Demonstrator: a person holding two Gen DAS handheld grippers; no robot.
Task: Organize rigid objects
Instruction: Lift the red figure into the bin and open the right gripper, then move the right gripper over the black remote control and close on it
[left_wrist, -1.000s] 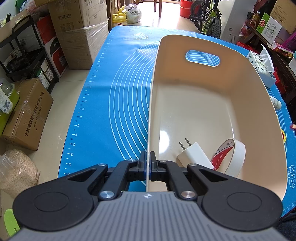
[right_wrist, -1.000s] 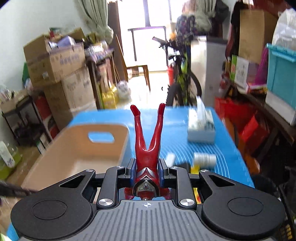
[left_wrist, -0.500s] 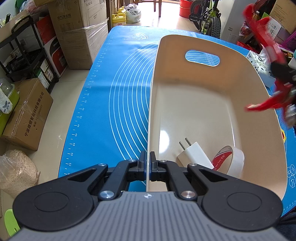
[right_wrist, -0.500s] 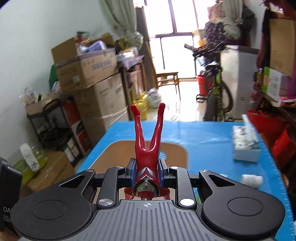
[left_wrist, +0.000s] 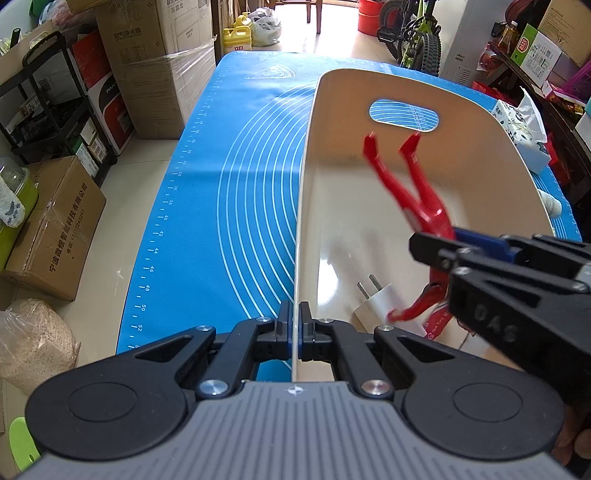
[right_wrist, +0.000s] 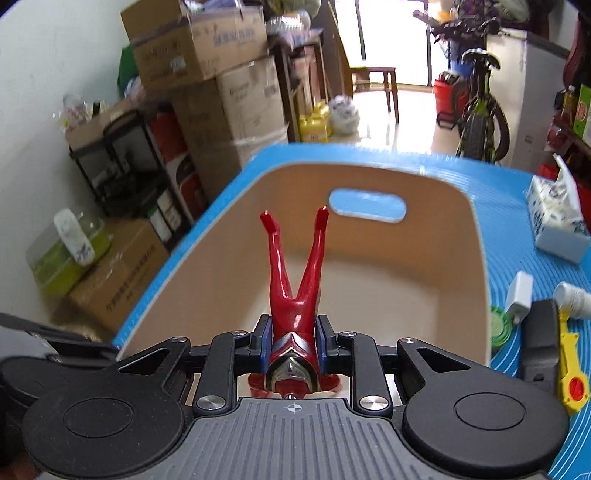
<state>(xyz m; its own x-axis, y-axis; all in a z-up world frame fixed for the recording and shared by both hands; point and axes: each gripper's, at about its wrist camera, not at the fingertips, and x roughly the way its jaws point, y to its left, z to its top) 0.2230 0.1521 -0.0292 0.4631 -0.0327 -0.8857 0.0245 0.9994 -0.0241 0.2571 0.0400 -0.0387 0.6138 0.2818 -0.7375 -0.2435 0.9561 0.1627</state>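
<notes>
Cluttered with stacked cardboard boxes (left_wrist: 159, 66), a black shelf rack and a parked bicycle (right_wrist: 476, 110), the room leaves one clear working surface: a table covered by a blue silicone baking mat printed with white rings and ruler marks (left_wrist: 229, 192), which likely keeps things from sliding. On the mat sits the large beige plastic storage bin with an oval handle cut-out (left_wrist: 480, 155), the collecting point for the task. The left gripper (left_wrist: 295, 321) has its jaws fully closed on the bin's thin near wall, a grip that seems meant to steady the bin while items go in. The right gripper (right_wrist: 293, 343) is clamped on the waist of a glossy red plastic action figure with silver chest markings (right_wrist: 295, 280), held head toward the camera and legs pointing forward over the bin's interior, so it appears set to be lowered and let go inside. Already lying on the bin floor are a white two-pin plug adapter (left_wrist: 380, 299) and a roll of white tape with red lettering, mostly hidden behind the gripper. Outside, on the mat to the right, wait a patterned tissue pack (right_wrist: 557, 218), a small white bottle (right_wrist: 572, 299), a second white charger (right_wrist: 519, 295), a yellow plastic toy (right_wrist: 569, 369) and a green round lid (right_wrist: 498, 325), presumably the next pieces to collect.
</notes>
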